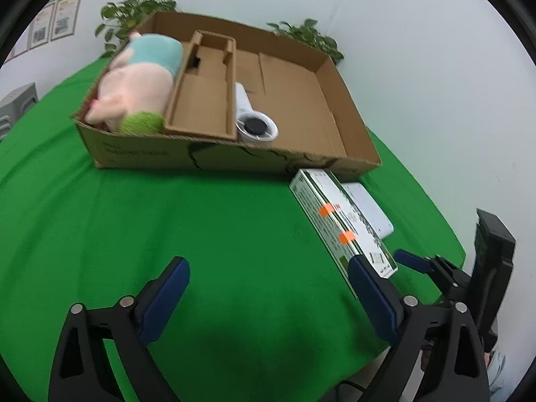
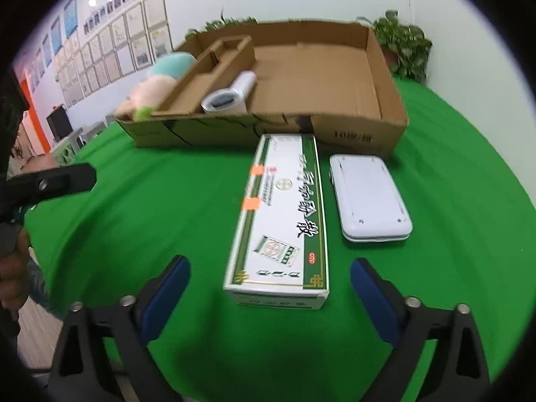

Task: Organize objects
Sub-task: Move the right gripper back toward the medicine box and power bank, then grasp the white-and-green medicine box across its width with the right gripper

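Medicine box (image 2: 284, 224), white and green with two orange stickers, lies flat on the green worktop (image 2: 167, 217) at centre frame in my right wrist view, its near end just ahead of the right hand-held gripper (image 2: 269, 293). I see those blue pads spread wide with nothing pressed between them; the box end sits ahead of the gap, untouched. In my left wrist view the left hand-held gripper (image 1: 268, 291) is equally wide apart over bare green cloth, and its right finger covers the near corner of the same box. Just beside the box to the right lies a flat white case (image 2: 368, 197), apart from it. Further back stands the shallow cardboard tray (image 2: 355, 137), the box's far end close against its front wall. Inside, left to right: a pink and blue plush toy (image 1: 137, 80), partly hidden by the wall, a cardboard insert (image 1: 204, 97), and a white device (image 1: 254, 117) I can't identify through blur. Potted plants (image 2: 402, 43) are cut off behind the tray.
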Demonstrator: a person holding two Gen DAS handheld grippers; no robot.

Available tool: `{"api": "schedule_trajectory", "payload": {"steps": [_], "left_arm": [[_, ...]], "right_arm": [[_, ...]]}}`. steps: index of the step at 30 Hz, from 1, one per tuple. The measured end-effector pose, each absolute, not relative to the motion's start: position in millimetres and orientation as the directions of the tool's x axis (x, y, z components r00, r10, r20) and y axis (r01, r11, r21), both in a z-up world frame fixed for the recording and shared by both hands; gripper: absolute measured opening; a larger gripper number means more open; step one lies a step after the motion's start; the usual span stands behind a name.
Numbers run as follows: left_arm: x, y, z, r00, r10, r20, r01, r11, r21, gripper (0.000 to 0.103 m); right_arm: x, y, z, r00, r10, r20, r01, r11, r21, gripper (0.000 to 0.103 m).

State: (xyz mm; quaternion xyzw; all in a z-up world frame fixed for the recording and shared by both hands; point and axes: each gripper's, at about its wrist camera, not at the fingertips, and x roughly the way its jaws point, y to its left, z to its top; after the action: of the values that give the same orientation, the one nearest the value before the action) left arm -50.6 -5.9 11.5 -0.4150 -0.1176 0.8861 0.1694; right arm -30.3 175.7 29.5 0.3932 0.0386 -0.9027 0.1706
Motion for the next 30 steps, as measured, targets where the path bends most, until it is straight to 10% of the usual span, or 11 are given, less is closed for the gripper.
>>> {"api": "schedule_trajectory", "payload": {"steps": [2,18,24,30], "left_arm": [[-53.8,-0.1,7.0,-0.574,0.419,-0.703,-0.214,-0.906,-0.365,0.090],[-67.9,7.9,-33.8,-0.363,0.671,-0.646,-0.183,-0.731,-0.657,0.082],[-71.5,18.0,-44.9,-0.331,0.700,-0.633,-0.167,-0.703,-0.691,0.074],[-77.9,17.2,-49.5,-0.335,0.706,-0.624,-0.148,-0.694,-0.705,0.067]], "right_arm": [[-35.9,172.4,20.6,-0.613,-0.247,-0.750,0.329,-0.944,0.042,0.063],[13.4,131.0,18.3,-0.530,-0.405,-0.745,0.416,-0.890,0.187,0.063],[20.6,119.7,20.8,-0.561,-0.381,-0.735,0.455,-0.884,0.110,0.083],[30.3,98.8,11.5,-0.606,-0.257,-0.753,0.479,-0.873,-0.087,0.063]]}}
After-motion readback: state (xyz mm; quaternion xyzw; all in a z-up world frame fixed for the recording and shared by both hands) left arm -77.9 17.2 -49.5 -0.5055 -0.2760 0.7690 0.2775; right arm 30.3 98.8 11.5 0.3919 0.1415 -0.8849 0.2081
